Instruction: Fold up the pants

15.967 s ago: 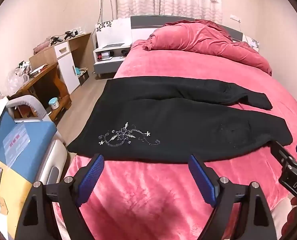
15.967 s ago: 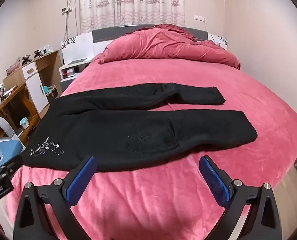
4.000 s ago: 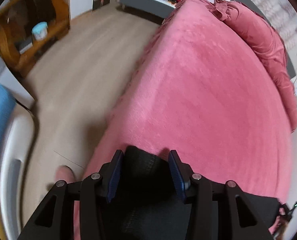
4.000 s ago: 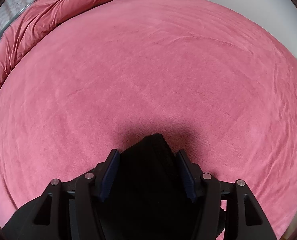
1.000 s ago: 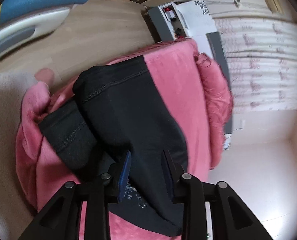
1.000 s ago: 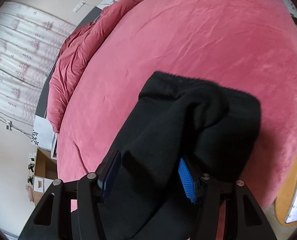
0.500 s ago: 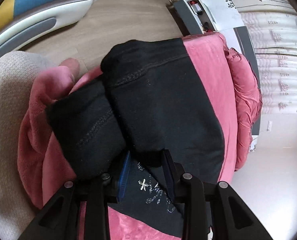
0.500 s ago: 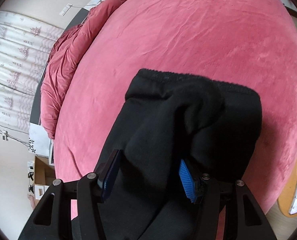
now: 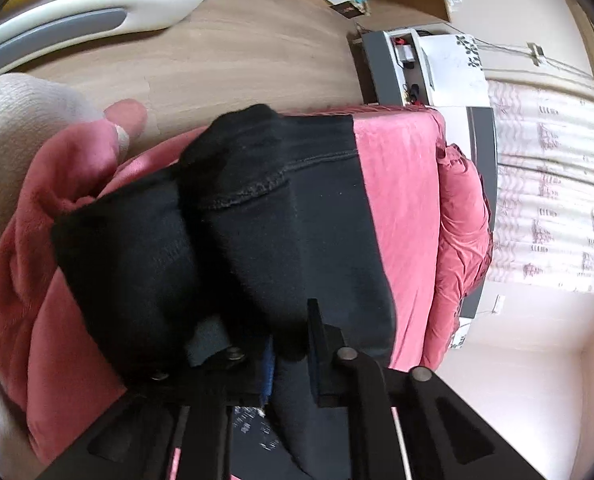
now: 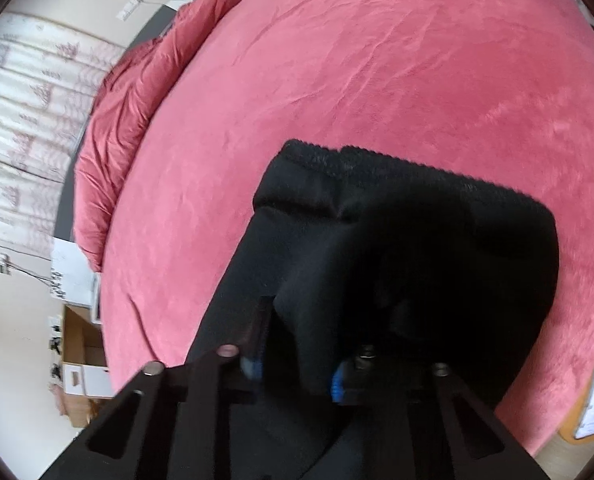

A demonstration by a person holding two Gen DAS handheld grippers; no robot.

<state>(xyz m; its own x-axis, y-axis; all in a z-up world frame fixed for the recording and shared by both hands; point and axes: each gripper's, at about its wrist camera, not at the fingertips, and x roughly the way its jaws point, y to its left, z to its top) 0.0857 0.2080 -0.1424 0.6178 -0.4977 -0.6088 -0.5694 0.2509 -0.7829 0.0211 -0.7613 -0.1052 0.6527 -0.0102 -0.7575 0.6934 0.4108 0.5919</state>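
Note:
The black pants (image 9: 297,220) lie on the pink bed with one leg folded over the other. My left gripper (image 9: 289,356) is shut on the waistband end, where the stitched hem bunches over the jaws at the bed's corner. My right gripper (image 10: 297,364) is shut on the leg cuffs of the pants (image 10: 409,240), which drape thickly over both jaws. White embroidery (image 9: 253,428) shows under the left gripper.
The pink bedspread (image 10: 377,80) spreads wide beyond the cuffs. A rumpled pink duvet (image 10: 129,92) lies at the headboard. A nightstand (image 9: 409,64) and wooden floor (image 9: 237,52) flank the bed. A person's hand and pink sleeve (image 9: 89,148) are at left.
Both grippers have tilted a little and drawn nearer the cloth, still holding the folded pants. More fabric now covers the jaws.

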